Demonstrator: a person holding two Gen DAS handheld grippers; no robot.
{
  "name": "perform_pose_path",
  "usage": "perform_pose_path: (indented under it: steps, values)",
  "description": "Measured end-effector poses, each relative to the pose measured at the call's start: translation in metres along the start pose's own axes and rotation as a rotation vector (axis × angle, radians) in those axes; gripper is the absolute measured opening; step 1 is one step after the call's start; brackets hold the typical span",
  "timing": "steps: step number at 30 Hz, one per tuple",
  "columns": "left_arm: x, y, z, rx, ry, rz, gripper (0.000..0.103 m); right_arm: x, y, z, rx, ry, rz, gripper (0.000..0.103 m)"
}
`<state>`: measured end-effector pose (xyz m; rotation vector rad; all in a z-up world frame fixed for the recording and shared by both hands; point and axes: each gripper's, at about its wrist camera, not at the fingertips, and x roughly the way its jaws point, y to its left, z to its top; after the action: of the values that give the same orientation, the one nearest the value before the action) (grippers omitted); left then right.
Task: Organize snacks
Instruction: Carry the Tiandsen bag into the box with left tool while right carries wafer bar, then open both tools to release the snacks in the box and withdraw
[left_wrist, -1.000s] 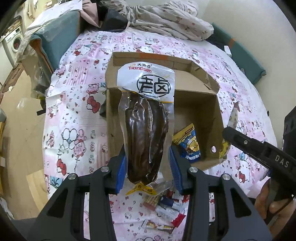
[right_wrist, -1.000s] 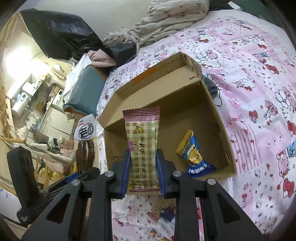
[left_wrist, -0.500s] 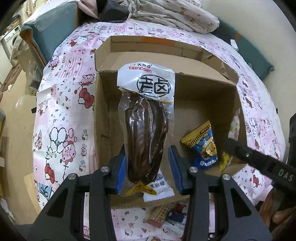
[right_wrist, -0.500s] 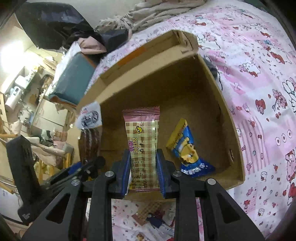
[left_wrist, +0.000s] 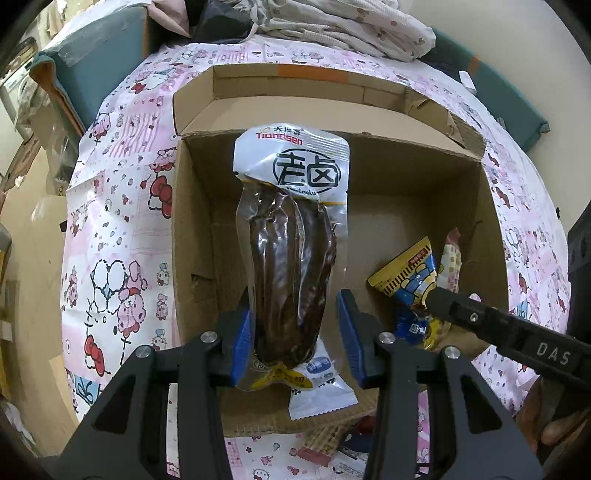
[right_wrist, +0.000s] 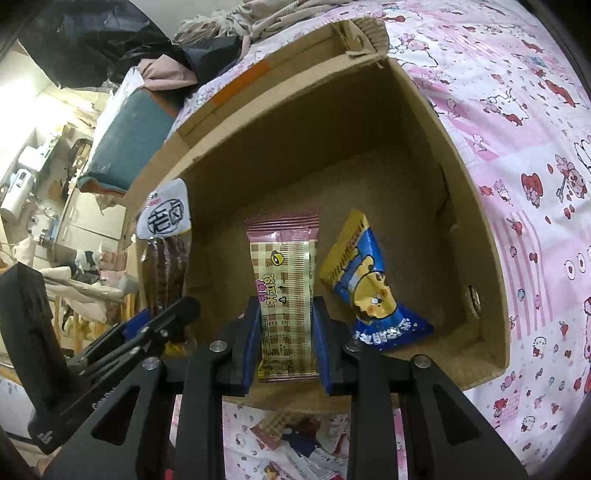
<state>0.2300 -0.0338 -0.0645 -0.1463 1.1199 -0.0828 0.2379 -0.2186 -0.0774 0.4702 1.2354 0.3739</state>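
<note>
My left gripper (left_wrist: 295, 332) is shut on a clear vacuum pack of dark braised meat with a white top (left_wrist: 291, 258), held upright over the open cardboard box (left_wrist: 192, 206). My right gripper (right_wrist: 284, 339) is shut on a pink-and-cream checked wafer bar (right_wrist: 282, 291), also standing upright inside the box (right_wrist: 424, 122). A blue-and-yellow snack packet (right_wrist: 369, 291) lies on the box floor to the right; it shows in the left wrist view as well (left_wrist: 413, 280). A white sachet (left_wrist: 321, 387) lies by the box's near wall. The meat pack (right_wrist: 166, 258) and left gripper (right_wrist: 162, 321) appear at left.
The box sits on a pink cartoon-print cloth (left_wrist: 110, 258) covering a table. Several loose snack packets (right_wrist: 295, 439) lie on the cloth just in front of the box. Crumpled bedding (left_wrist: 351, 26) and a teal cushion (left_wrist: 92, 62) lie behind. A hand (left_wrist: 546, 417) holds the right gripper.
Both grippers have come down toward the box with their snacks still held; the box now fills more of each view and the wafer bar sits between its walls.
</note>
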Motion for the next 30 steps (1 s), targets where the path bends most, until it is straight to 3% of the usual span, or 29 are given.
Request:
perform_pose_path:
  steps: [13,18,20,21,23,24,25,26,30]
  values:
    - [0.012,-0.002,-0.002,0.013,0.019,0.005,0.044,0.022,-0.009,0.002,0.048,0.075,0.002,0.030]
    - [0.014,-0.002,-0.002,0.009,0.024,0.004,0.049,0.020,-0.006,0.002,0.030,0.067,0.000,0.031]
    - [0.012,-0.003,-0.002,0.020,0.019,0.008,0.060,0.018,-0.008,0.003,0.051,0.062,0.018,0.031]
    - [0.010,-0.004,-0.002,0.031,0.016,0.007,0.062,0.018,-0.008,0.003,0.055,0.059,0.023,0.034]
    - [0.007,-0.005,-0.002,0.044,0.012,0.019,0.063,0.014,-0.008,0.004,0.055,0.040,0.007,0.050]
    - [0.005,-0.006,-0.002,0.046,0.001,0.026,0.065,0.011,-0.008,0.005,0.055,0.023,0.008,0.064]
    - [0.003,-0.006,-0.002,0.046,-0.010,0.027,0.073,0.006,-0.008,0.005,0.060,0.003,0.022,0.071]
    - [-0.001,-0.005,-0.002,0.041,-0.023,0.025,0.083,0.004,-0.008,0.005,0.063,-0.011,0.030,0.072]
    - [-0.010,-0.003,-0.001,0.026,-0.048,-0.003,0.089,-0.007,-0.006,0.007,0.058,-0.051,0.044,0.074]
